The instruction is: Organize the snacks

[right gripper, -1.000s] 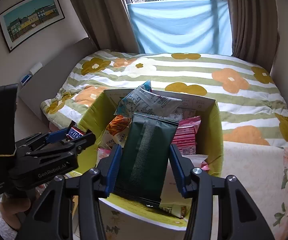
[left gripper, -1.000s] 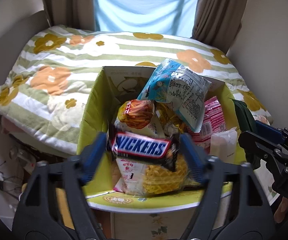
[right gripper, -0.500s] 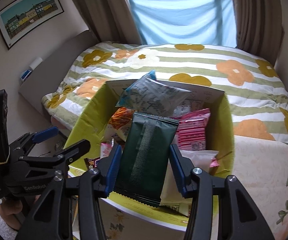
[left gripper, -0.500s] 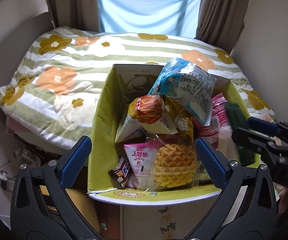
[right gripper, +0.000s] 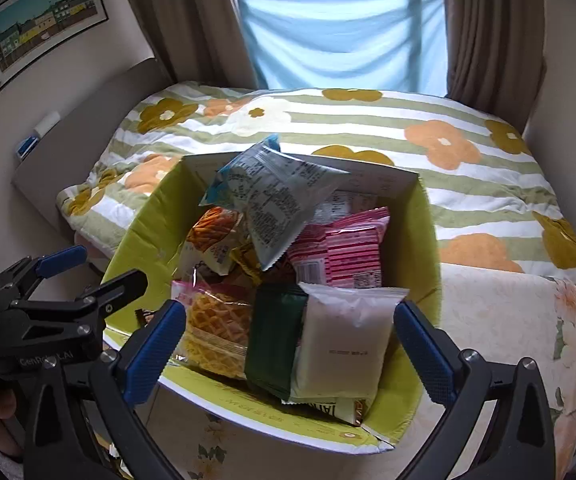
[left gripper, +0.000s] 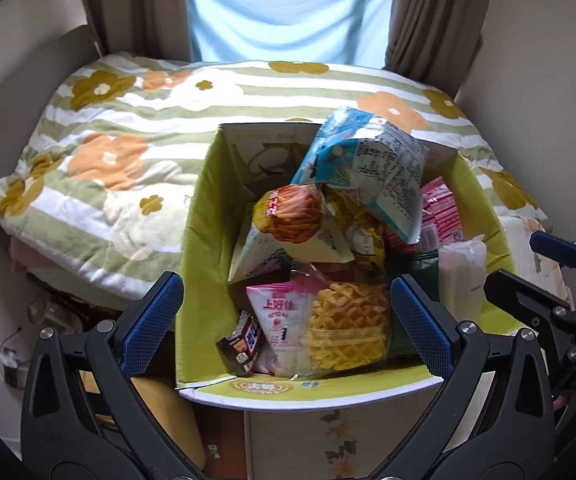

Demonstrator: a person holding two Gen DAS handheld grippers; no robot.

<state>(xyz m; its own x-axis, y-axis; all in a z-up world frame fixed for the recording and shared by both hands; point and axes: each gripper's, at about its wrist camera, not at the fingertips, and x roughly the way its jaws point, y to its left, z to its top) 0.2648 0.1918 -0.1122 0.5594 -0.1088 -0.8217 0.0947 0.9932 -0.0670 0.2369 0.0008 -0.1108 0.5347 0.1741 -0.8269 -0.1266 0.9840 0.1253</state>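
Observation:
A green-lined cardboard box (left gripper: 203, 216) (right gripper: 420, 236) holds several snack packs. The Snickers bar (left gripper: 243, 340) lies in its near left corner beside a pink waffle-snack bag (left gripper: 328, 320) (right gripper: 215, 328). A dark green pouch (right gripper: 271, 340) (left gripper: 420, 272) leans in the box between that bag and a white pack (right gripper: 348, 336) (left gripper: 460, 276). A blue-white bag (left gripper: 368, 168) (right gripper: 275, 200) sits on top. My left gripper (left gripper: 285, 316) (right gripper: 91, 272) is open and empty above the near rim. My right gripper (right gripper: 290, 348) (left gripper: 528, 264) is open and empty over the box.
The box stands on a floral-covered surface (right gripper: 500, 320) next to a bed with a striped flower quilt (left gripper: 127, 152) (right gripper: 448, 136). Curtains and a blue cloth (right gripper: 344, 36) hang behind. A wall lies to the right (left gripper: 528, 60).
My left gripper opened and dropped the Snickers bar into the box's near left corner. My right gripper opened and released the dark green pouch, which now leans inside the box.

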